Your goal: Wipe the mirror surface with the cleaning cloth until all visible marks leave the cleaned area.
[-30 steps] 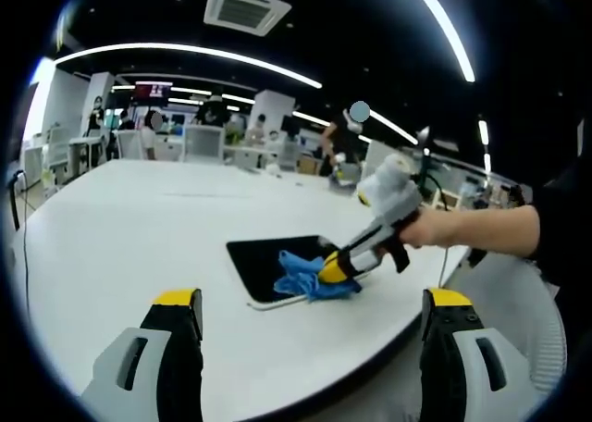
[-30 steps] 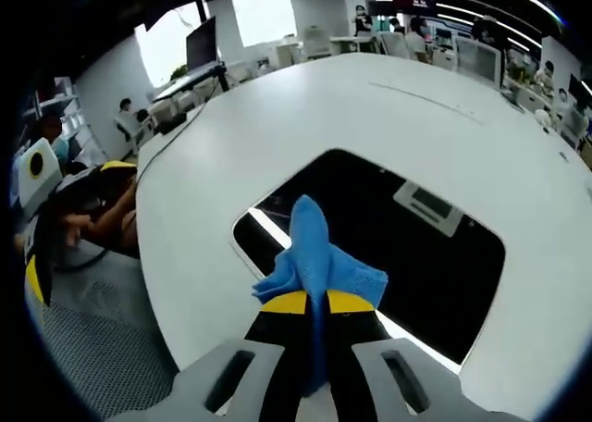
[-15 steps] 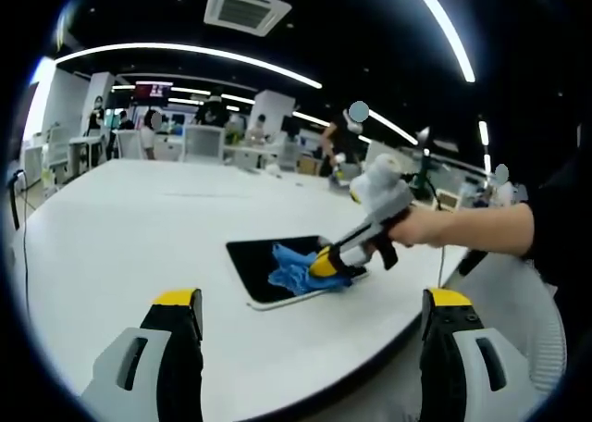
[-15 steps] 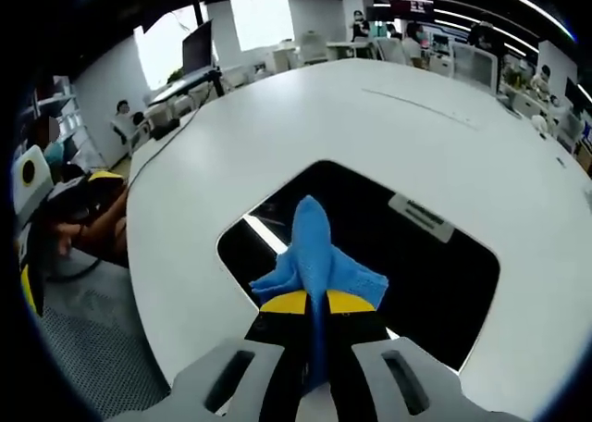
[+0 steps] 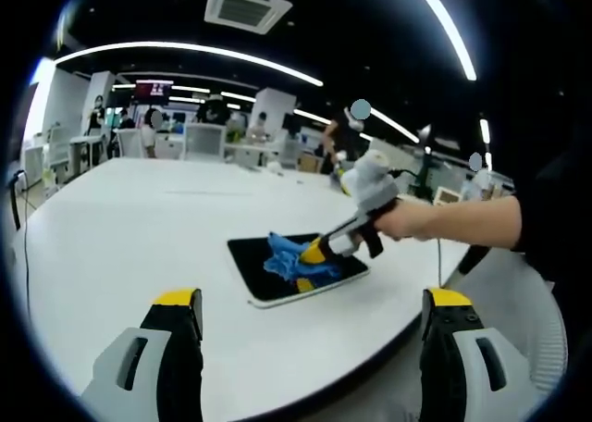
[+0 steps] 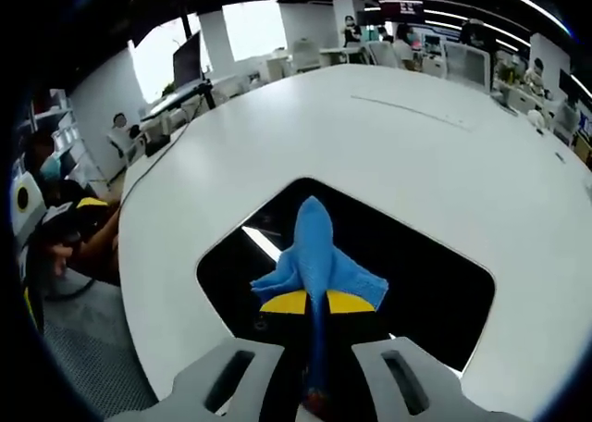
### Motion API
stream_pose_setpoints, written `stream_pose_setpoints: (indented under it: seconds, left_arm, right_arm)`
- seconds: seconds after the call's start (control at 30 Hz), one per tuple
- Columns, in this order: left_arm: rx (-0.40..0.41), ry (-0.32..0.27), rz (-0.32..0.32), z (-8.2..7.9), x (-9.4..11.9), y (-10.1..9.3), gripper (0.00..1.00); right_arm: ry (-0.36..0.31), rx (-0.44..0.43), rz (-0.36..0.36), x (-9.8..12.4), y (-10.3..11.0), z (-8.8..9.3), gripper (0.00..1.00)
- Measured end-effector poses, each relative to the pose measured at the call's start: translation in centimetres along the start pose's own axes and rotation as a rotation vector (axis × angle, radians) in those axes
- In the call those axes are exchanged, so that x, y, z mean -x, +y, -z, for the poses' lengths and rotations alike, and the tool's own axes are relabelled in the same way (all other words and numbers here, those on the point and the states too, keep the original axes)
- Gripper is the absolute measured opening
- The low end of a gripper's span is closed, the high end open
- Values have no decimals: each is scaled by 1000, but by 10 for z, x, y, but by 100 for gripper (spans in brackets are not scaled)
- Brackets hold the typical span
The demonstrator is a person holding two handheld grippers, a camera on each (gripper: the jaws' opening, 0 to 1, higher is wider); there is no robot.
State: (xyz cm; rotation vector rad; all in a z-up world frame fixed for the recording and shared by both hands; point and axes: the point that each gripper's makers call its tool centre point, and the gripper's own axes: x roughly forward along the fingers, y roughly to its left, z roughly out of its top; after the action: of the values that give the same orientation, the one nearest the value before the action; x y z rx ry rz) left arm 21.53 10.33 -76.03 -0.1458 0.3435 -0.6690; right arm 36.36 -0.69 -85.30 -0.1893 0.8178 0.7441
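Left gripper view: the left gripper [image 5: 310, 348] hovers with jaws wide apart, holding nothing. At about 12 o'clock from it, a dark mirror [image 5: 277, 276] lies flat on a white table [image 5: 111, 246]. The right gripper [image 6: 310, 304], jaws clamped on a blue cloth [image 6: 316, 255], presses it onto the glass. No writing is legible; any marks are too small to discern.
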Motion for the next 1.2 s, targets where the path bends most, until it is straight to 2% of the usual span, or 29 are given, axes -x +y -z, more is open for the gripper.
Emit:
stream_pose_setpoints:
  seconds: [0.83, 1.2]
  left_arm:
    - [-1, 3, -12, 0, 0, 2, 99]
    - [-2, 6, -15, 1, -1, 2, 99]
  right_arm:
    - [-32, -32, 51, -24, -46, -35, 0]
    - [-47, -58, 43, -27, -51, -38, 0]
